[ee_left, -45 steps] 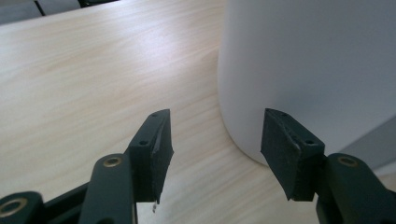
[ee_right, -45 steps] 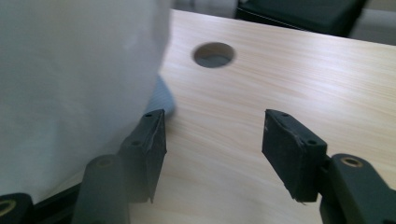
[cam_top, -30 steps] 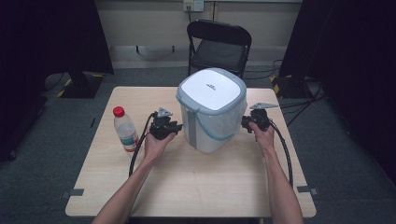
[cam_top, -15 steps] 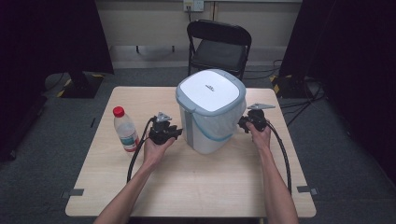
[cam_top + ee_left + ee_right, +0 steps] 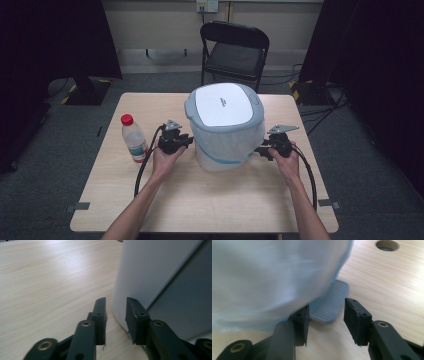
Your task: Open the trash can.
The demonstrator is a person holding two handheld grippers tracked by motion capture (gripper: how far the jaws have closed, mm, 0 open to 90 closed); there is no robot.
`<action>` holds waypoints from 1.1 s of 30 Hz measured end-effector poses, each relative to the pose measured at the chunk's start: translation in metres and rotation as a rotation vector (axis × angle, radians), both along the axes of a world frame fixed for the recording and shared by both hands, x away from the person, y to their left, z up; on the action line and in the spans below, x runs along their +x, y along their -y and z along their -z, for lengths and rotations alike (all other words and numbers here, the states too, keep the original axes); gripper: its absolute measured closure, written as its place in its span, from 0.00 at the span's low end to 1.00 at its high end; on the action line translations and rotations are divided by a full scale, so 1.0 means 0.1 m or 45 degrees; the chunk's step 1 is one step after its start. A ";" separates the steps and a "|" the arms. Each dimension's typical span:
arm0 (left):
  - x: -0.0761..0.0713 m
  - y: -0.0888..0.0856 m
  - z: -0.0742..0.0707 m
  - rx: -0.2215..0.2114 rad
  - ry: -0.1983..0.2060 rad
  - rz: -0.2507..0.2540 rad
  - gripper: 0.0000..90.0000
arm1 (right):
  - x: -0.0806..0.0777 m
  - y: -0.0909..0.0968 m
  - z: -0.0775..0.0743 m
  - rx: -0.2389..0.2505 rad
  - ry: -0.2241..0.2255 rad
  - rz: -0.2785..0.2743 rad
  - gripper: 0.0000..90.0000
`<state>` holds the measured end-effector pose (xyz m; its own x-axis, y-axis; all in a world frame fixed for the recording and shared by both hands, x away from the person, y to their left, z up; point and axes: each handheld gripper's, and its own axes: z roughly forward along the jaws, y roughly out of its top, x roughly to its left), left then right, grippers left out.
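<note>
A white pedal bin (image 5: 225, 125) with a pale blue liner bag and a shut lid stands mid-table. My left gripper (image 5: 185, 141) is at the bin's left side, low down. In the left gripper view it (image 5: 115, 302) stands open, its tips just short of the bin's white wall (image 5: 155, 272). My right gripper (image 5: 260, 150) is at the bin's right base. In the right gripper view it (image 5: 327, 303) is open, with the grey ribbed pedal (image 5: 334, 297) reaching between the jaws under the liner (image 5: 274, 272).
A clear water bottle (image 5: 133, 139) with a red cap stands left of my left hand. The wooden table (image 5: 200, 200) has a round hole (image 5: 387, 245) beyond the pedal. A black folding chair (image 5: 235, 50) stands behind the table.
My right gripper has dropped lower and nearer the person, down to the bin's base at the pedal. The left gripper has barely moved.
</note>
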<state>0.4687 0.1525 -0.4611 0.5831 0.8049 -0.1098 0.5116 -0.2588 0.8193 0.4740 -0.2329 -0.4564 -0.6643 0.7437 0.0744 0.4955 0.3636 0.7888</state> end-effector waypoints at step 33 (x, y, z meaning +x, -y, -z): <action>-0.45 -0.21 0.01 -0.066 -0.071 0.080 0.62 | -0.46 0.02 0.19 0.022 0.003 0.124 0.48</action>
